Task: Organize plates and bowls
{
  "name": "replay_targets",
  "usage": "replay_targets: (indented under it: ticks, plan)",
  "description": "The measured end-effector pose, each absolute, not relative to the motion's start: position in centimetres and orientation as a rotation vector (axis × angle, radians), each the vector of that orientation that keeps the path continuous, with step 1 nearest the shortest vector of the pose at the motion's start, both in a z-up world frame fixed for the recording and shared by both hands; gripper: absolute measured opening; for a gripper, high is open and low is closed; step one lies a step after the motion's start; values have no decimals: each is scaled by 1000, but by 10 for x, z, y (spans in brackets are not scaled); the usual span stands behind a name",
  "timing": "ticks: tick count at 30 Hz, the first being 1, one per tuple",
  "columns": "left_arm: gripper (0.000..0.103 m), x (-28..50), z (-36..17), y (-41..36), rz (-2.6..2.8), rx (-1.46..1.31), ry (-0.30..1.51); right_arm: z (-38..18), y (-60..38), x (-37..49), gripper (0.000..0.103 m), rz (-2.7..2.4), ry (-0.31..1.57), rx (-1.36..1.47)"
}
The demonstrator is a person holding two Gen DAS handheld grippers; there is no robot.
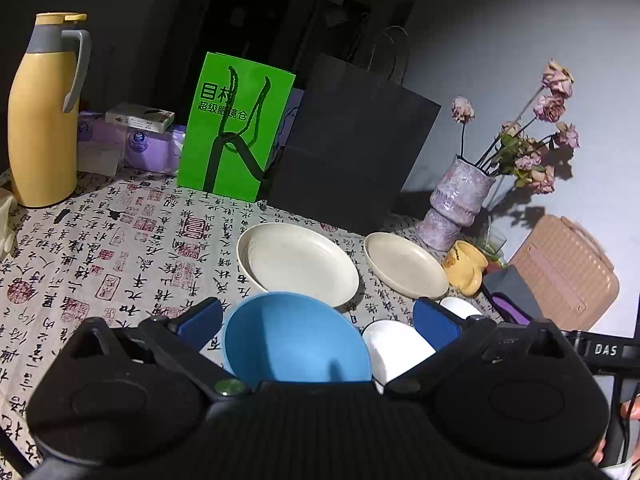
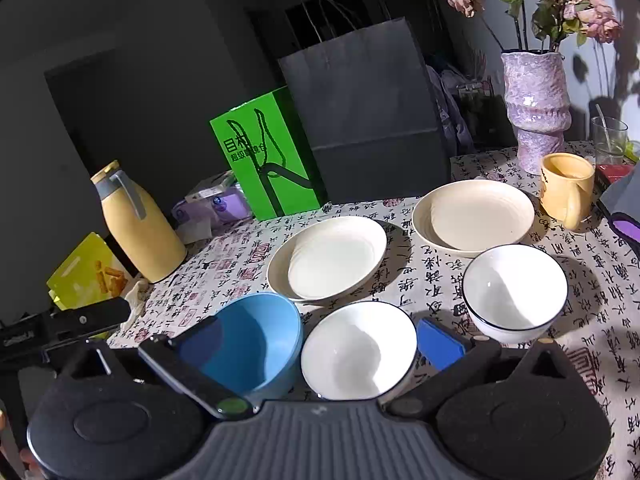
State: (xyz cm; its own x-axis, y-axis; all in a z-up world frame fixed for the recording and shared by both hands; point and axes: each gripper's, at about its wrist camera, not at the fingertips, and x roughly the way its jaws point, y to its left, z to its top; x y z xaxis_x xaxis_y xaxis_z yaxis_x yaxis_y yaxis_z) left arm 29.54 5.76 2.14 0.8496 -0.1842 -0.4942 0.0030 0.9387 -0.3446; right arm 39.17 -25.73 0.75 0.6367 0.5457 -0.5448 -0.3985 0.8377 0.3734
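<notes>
Both wrist views look forward and down from low over the table (image 1: 120,248), close to the blue bowl (image 1: 296,340), sharing the cream plates (image 2: 332,260) and black bag (image 2: 368,120).

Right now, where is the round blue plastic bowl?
The blue plastic bowl sits on the calligraphy-print tablecloth at the near left, just left of a white bowl and in front of a cream plate.

We see two cream plates (image 2: 332,258) (image 2: 474,216) upright behind the blue bowl (image 2: 256,344), with two white bowls (image 2: 358,350) (image 2: 516,290) to its right.
</notes>
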Motion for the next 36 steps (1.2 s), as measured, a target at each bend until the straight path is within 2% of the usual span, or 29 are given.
replay_targets:
  ticks: [36]
  plan:
    - [103, 440, 17, 86, -47, -441, 707, 30, -194, 521, 103, 482, 828, 224]
